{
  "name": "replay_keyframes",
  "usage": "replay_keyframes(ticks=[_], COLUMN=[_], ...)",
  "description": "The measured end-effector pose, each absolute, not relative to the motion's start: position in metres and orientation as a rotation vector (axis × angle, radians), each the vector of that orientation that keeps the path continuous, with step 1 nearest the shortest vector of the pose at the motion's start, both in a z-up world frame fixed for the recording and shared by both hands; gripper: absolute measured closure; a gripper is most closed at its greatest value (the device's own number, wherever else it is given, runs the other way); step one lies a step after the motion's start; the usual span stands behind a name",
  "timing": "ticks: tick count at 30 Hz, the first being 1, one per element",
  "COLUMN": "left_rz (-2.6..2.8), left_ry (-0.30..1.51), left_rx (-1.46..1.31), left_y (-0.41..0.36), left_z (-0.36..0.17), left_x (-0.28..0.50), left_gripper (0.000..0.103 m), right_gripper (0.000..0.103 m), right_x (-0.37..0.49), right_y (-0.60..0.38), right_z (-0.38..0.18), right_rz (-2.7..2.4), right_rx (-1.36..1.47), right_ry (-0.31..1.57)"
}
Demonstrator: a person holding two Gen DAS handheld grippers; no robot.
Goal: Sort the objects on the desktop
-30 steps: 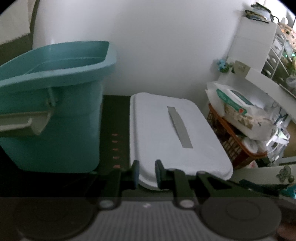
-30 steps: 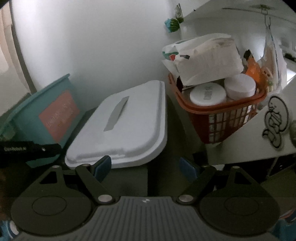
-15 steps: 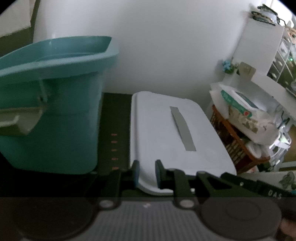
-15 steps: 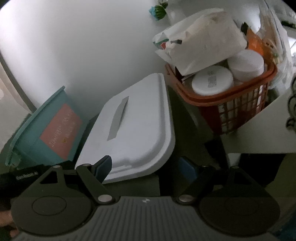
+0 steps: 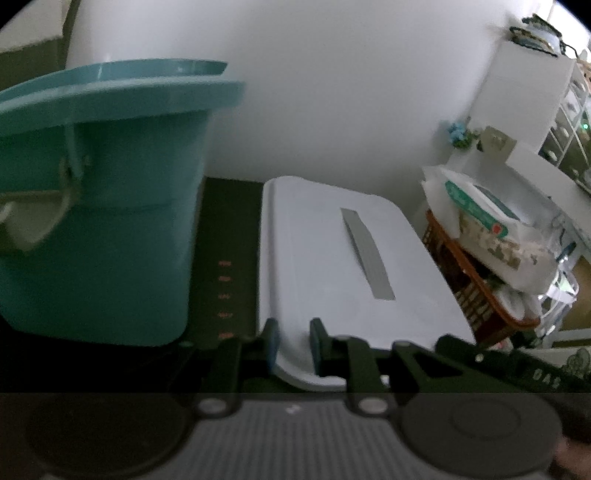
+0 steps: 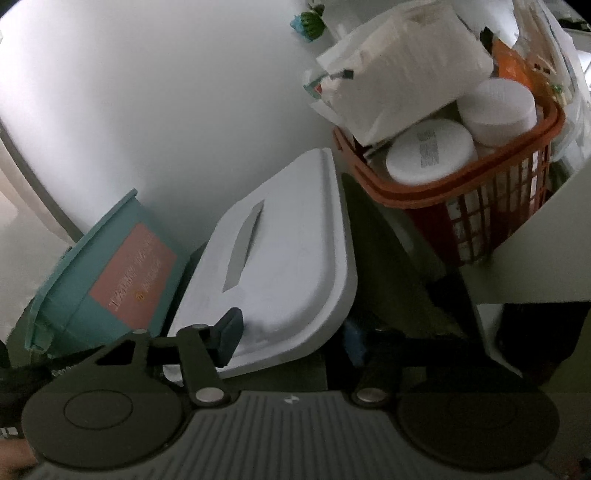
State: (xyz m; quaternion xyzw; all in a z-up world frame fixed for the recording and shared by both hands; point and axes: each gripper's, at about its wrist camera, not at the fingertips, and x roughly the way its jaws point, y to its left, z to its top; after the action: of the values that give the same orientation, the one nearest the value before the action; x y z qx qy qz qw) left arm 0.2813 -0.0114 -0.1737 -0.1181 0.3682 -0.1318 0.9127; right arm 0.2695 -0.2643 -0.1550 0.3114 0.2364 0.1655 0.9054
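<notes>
The white lid lies flat on the dark worktop, its far edge near the wall and its near edge toward both grippers, with a grey strip running along its middle. The left gripper is clamped on the lid's near-left corner — its fingers nearly together, one on each side of the rim, pads pressing the edge. The right gripper sits at the lid's near-right corner, as the right view shows; its jaws are closing, with the lid's corner between them. Its left finger rests over the lid's top surface, while the right finger is dark and lies below the rim, so contact there cannot be made out. A teal bin stands on the worktop's left side, just beside the lid with a strip of bare top between them; the right view shows a pink label on its side. Off the lid's right edge stands an orange basket — in it two white round tubs and a white packet piled on top. A small green plant sits by the wall behind the basket.
</notes>
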Motion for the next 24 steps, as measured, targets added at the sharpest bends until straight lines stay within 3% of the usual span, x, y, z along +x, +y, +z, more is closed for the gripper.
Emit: replay_keyframes(ticks=[24], left_rz=[-0.284], left_ry=[0.734], left_rx=[-0.210], left_y=[-0.008], left_z=[-0.155], left_x=[0.264], left_gripper=[0.083], right_gripper=[0.054], right_x=[0.236], right_y=[-0.267], right_z=[-0.139], right_rz=[0.312], right_rx=[0.582], right_ry=[0.501])
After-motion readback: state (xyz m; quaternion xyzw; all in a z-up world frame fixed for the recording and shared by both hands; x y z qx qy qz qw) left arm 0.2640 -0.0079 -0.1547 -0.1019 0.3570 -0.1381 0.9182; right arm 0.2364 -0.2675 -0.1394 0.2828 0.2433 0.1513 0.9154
